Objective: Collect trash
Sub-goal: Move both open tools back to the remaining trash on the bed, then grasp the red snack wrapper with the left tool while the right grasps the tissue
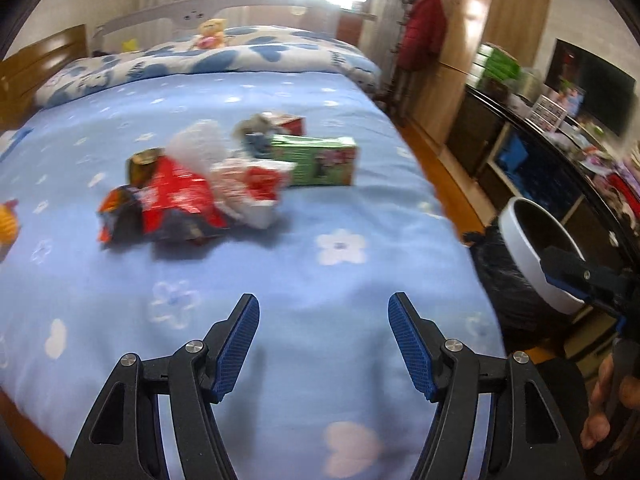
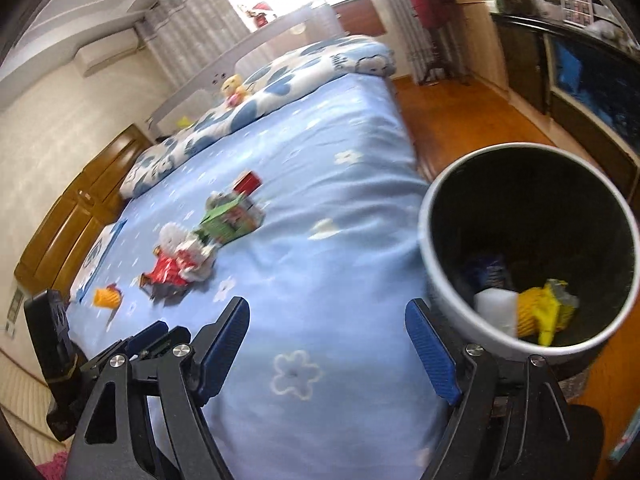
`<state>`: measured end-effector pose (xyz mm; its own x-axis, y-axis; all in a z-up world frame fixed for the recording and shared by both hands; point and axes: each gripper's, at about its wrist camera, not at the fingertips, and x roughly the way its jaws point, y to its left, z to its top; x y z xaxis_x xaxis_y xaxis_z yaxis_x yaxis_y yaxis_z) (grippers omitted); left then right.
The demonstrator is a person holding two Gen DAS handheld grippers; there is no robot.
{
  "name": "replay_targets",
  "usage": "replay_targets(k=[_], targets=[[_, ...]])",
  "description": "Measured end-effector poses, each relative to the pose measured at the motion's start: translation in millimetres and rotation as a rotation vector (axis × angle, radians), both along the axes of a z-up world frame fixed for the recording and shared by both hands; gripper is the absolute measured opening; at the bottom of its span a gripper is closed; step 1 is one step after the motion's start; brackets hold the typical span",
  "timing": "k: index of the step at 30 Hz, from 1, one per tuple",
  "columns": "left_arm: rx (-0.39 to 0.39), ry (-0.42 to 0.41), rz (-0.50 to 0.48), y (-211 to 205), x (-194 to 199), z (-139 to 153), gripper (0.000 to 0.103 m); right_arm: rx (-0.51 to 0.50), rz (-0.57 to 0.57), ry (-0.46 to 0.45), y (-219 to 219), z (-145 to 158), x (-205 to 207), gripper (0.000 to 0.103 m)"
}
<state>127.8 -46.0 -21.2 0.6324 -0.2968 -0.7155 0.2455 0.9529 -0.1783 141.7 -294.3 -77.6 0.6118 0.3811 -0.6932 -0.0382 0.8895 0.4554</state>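
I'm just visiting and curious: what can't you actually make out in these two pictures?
- Pile of wrappers, left view: motion blur hides the labels.
- Bin, right view: items at its bottom are smeared, unidentifiable.
- Bin, left view: right gripper covers part of the rim.
- Orange item, left view: cut by the edge.

A cluster of trash lies on the light-blue flowered bedspread [image 1: 280, 272]: a crumpled red snack wrapper [image 1: 176, 196] with a dark can [image 1: 145, 165] just behind it, touching a white-and-red crushed carton [image 1: 250, 190] and a fluffy white wad [image 1: 198, 146]. A green box [image 1: 316, 160] lies flat on its long side just beyond, with a small red box [image 1: 290, 124] and a grey crumpled piece [image 1: 256, 126] behind it, while an orange item [image 2: 106, 296] lies apart from the cluster. The white-walled, dark-lined trash bin [image 2: 448, 296] stands beside the bed edge and holds a yellow wrapper [image 2: 546, 310], a white block [image 2: 496, 308] and a blue packet [image 2: 486, 272].
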Motion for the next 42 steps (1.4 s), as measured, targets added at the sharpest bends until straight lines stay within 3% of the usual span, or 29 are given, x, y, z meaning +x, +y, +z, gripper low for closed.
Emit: replay_targets(k=[2,14,22,30,35,39,41,42], targets=[[0.005,0.002,0.075,11.6,-7.0,1.8,0.067,0.002,0.027,0.004,12.3,-2.2,2.2,0.082],[0.028,0.02,0.253,53.0,-23.2,3.7,0.067,0.025,0.153,0.014,78.8,-11.2,21.5,0.082],[0.031,0.032,0.275,67.8,-6.7,3.5,0.067,0.039,0.213,0.008,118.7,-13.6,47.2,0.082],[0.043,0.044,0.265,78.9,39.1,-5.2,0.065,0.034,0.269,0.001,155.8,-18.9,79.1,0.08],[0.029,0.051,0.251,83.8,65.9,-14.4,0.064,0.05,0.288,0.015,169.2,-26.5,101.3,0.071],[0.018,0.065,0.241,83.9,77.8,-23.4,0.049,0.06,0.297,0.037,177.2,-35.4,117.9,0.063],[0.008,0.079,0.229,82.9,83.0,-28.7,0.034,0.064,0.305,0.053,182.3,-42.0,124.8,0.054],[0.004,0.086,0.223,82.6,85.7,-30.8,0.02,0.07,0.308,0.062,184.0,-45.1,127.6,0.05]])
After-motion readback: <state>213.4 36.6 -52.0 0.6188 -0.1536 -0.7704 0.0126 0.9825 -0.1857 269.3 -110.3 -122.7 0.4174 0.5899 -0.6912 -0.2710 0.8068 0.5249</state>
